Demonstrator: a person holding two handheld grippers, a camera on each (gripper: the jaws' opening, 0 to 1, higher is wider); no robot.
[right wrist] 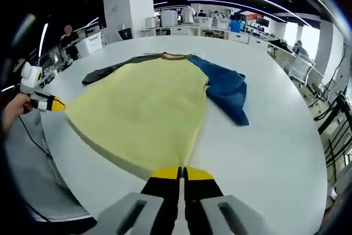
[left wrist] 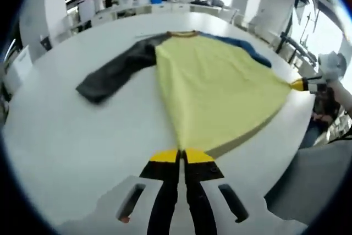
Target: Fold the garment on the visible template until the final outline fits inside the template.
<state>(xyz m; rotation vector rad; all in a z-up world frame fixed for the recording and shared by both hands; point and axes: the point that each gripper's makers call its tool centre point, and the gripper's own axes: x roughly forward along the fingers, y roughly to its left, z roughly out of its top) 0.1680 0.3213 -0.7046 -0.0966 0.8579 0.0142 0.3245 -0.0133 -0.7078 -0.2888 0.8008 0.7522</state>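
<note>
White tabletop (left wrist: 71, 136) runs under both views, with an open office of desks and ceiling light strips behind it. Nearest in the left gripper view, the left gripper (left wrist: 180, 155) has its yellow-tipped jaws pressed together on one bottom corner of the shirt (left wrist: 214, 92), whose yellow body fans away from that pinch across the table. At the right edge, the other bottom corner is held by the right gripper (left wrist: 300, 85), with a hand (left wrist: 341, 89) behind it. In the right gripper view, the right gripper (right wrist: 181, 173) is likewise clamped on the shirt (right wrist: 148, 108) corner, and the left gripper (right wrist: 55, 103) holds the far corner at the left edge. Hem stretched taut between the two. Farther off, a dark grey sleeve (left wrist: 115, 72) lies flat to one side, a blue sleeve (right wrist: 225, 89) crumpled to the other, and the collar (right wrist: 175, 55) sits farthest away.
</note>
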